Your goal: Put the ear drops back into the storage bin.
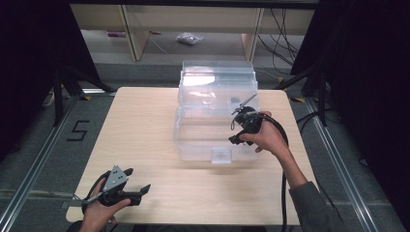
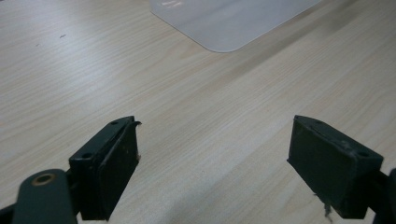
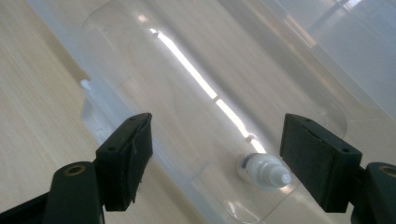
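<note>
We are holding the open right tongs (image 3: pixel 217 158) over the clear box (image 1: pixel 217 113); the small bottle (image 3: pixel 262 171) is lying just beyond them, nozzle toward their right pad, while the left tongs (image 2: pixel 212 168) are resting open, well apart, on the surface (image 2: pixel 196 107).

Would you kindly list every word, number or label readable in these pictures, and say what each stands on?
"5": black tape figure on the grey floor left of the table.
Small white bottle inside the clear plastic box: a dark band at its base, any print too blurred to read.
Nothing else carries text.

A black "5" (image 1: pixel 77 130) on the floor left of the table (image 1: pixel 145 145)
</note>
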Available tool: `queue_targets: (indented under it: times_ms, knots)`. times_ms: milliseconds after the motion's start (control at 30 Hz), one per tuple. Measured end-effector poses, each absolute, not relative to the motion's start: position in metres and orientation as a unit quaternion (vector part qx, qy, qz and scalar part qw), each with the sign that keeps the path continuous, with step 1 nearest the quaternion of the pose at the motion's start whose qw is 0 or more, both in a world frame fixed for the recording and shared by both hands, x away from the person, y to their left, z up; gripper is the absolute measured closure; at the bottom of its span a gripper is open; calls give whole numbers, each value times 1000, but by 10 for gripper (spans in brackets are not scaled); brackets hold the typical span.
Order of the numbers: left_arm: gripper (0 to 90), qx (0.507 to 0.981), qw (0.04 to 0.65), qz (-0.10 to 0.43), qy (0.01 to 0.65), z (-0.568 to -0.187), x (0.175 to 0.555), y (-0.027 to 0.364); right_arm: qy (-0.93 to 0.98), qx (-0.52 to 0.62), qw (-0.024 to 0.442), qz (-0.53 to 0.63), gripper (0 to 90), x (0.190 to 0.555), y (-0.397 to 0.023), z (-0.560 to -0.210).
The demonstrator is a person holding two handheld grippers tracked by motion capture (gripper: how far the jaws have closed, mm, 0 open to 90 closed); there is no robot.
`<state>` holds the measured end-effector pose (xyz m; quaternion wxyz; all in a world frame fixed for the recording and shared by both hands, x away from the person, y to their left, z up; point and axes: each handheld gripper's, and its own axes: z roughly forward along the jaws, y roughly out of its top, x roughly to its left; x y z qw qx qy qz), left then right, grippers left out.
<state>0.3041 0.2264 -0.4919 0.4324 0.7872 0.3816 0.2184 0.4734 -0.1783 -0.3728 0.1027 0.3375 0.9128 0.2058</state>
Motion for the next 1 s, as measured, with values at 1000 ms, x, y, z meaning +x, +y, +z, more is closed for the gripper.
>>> queue_targets:
  times_ms: [1000]
  knots:
    - [155, 787, 434, 218, 381, -492, 305, 226, 910, 310, 104, 253, 257, 420, -180, -378]
